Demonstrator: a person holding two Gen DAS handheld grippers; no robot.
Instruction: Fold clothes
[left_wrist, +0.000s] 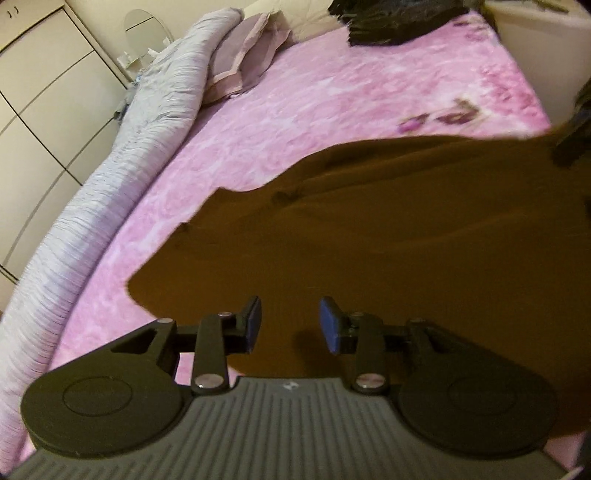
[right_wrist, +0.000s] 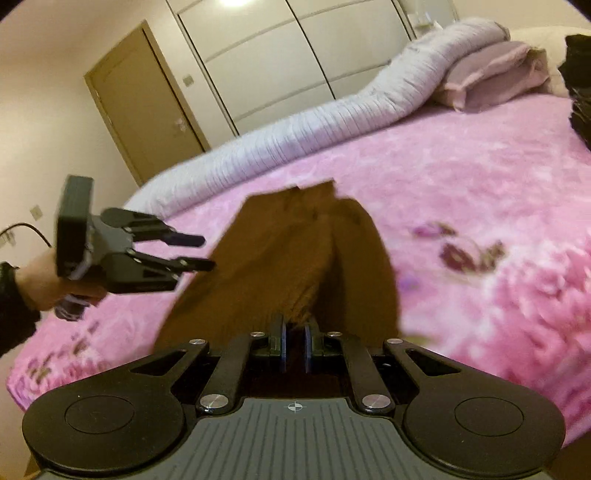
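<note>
On the pink bedspread (left_wrist: 314, 110) lies a brown garment (left_wrist: 369, 229), one end bunched and lifted by the right claw (right_wrist: 294, 349), clamped tight on it so the cloth can be drawn over into a fold. Beside it the left claw (left_wrist: 291, 325) hovers over the cloth with parted jaws gripping nothing, probably seeking a new hold.

A plain brown garment (left_wrist: 388, 229) lies rumpled on the pink bed (left_wrist: 295, 110), 1 edge bunched up and raised at its near end.
</note>
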